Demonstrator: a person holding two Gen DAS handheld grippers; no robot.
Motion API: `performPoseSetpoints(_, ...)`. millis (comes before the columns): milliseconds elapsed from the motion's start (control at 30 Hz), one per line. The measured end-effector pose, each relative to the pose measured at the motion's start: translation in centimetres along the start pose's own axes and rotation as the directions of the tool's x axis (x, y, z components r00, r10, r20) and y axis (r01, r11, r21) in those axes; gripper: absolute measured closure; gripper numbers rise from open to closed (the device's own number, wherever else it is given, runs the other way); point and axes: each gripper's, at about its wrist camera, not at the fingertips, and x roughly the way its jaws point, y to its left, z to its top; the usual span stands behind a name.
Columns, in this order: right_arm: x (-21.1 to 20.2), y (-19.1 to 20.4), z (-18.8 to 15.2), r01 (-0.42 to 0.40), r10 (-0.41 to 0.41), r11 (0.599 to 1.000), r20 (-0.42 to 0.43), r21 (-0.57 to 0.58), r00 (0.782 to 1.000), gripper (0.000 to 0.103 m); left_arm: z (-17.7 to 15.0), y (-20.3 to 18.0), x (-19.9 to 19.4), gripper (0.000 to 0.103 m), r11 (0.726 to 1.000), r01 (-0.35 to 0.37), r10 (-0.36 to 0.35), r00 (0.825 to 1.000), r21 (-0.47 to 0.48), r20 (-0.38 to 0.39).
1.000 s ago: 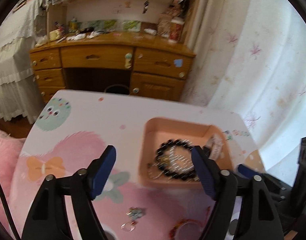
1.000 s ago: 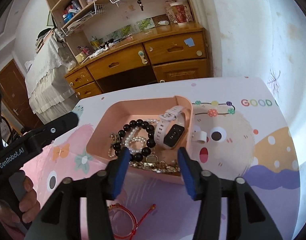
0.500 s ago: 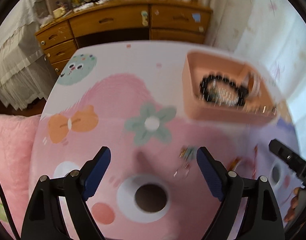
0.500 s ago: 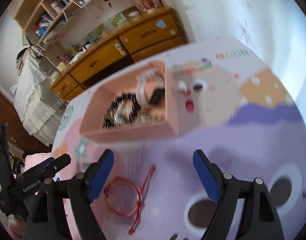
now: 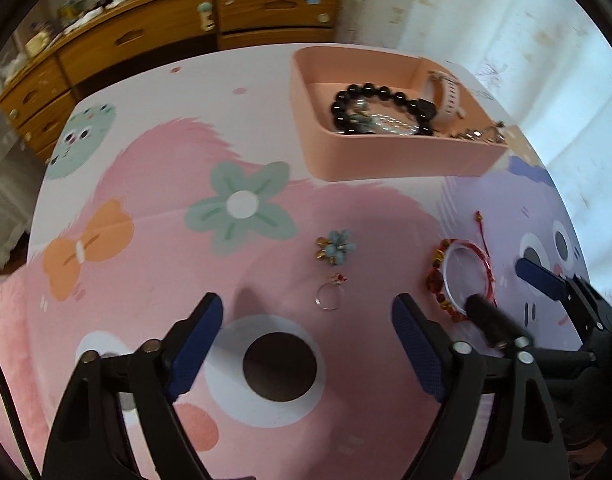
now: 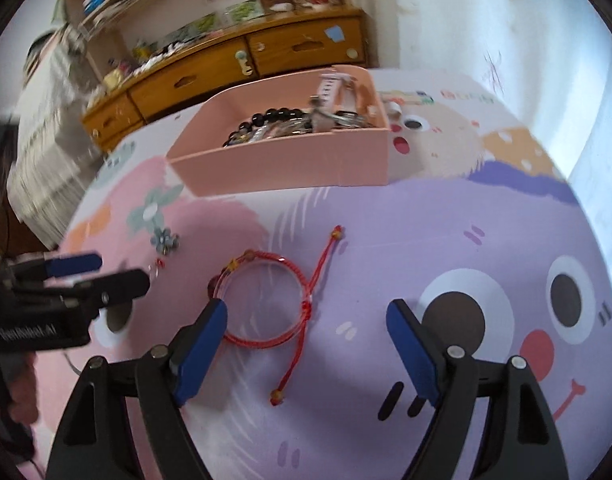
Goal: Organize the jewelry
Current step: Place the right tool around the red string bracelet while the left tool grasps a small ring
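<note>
A pink tray [image 5: 390, 156] [image 6: 289, 168] at the table's far side holds a black bead bracelet [image 5: 380, 94], a white watch [image 5: 446, 94] and chains. On the cartoon-print table lie a red string bracelet [image 6: 265, 300] [image 5: 466, 276], a blue flower earring [image 5: 336, 246] [image 6: 165, 240] and a thin ring [image 5: 330, 296]. My left gripper [image 5: 308, 344] is open and empty, just short of the ring. My right gripper [image 6: 308, 344] is open and empty, with its left finger at the red bracelet's edge.
The table [image 5: 153, 168] ends close on the left and right. A wooden desk with drawers [image 5: 177, 32] stands behind it, shelves [image 6: 165, 8] above. A white curtain [image 5: 526, 40] hangs at the right. A pink cushion [image 5: 1, 320] lies left.
Both grippers have pulled back from the tray and tilted down toward the loose pieces on the table. The right gripper has come closer to the red bracelet.
</note>
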Motion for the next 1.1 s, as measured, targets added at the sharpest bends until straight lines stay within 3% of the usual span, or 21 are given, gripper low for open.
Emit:
performPoseSetpoints(300, 0.2, 2.8, -0.4, 0.062, -0.054, 0.990, 0.063, -0.128, 0.997, 0.016, -0.4, -1.5, 1.1, 0.059, 0.992, -0.001, -0.001, 1.000, 0.129, 0.014)
performPoseSetpoints(400, 0.5, 3.4, -0.3, 0.051, -0.042, 0.988, 0.061, -0.145, 0.997, 0.016, -0.3, -1.4, 1.1, 0.067, 0.992, 0.004, -0.008, 1.000, 0.129, 0.029)
performPoseSetpoints(500, 0.6, 3.8, -0.3, 0.036, -0.027, 0.988, 0.063, -0.151, 0.998, 0.016, -0.3, -1.2, 1.0, 0.082, 0.991, 0.001, -0.007, 0.999, 0.132, 0.049)
performPoseSetpoints(633, 0.8, 4.0, -0.2, 0.047, -0.039, 0.989, 0.061, -0.137, 0.997, 0.020, -0.2, -0.9, 1.1, 0.088, 0.992, 0.003, -0.010, 0.998, 0.125, 0.055)
performPoseSetpoints(800, 1.0, 4.1, 0.1, 0.058, -0.052, 0.988, 0.048, -0.141, 0.998, 0.041, -0.3, -0.4, 0.9, 0.091, 0.993, 0.011, -0.019, 0.998, 0.115, 0.062)
performPoseSetpoints(900, 1.1, 4.1, 0.3, 0.057, -0.053, 0.989, 0.037, -0.136, 0.998, 0.041, -0.4, -0.5, 0.9, 0.091, 0.992, 0.007, -0.015, 0.997, 0.126, 0.069)
performPoseSetpoints(967, 1.1, 4.1, 0.3, 0.054, -0.050, 0.990, 0.034, -0.131, 0.998, 0.041, -0.5, -0.6, 0.7, 0.100, 0.991, 0.007, -0.017, 0.997, 0.130, 0.077)
performPoseSetpoints(1100, 0.3, 4.1, 0.5, 0.043, -0.037, 0.991, 0.050, -0.129, 0.998, 0.041, -0.5, -0.7, 0.2, 0.100, 0.992, 0.006, -0.017, 0.996, 0.127, 0.084)
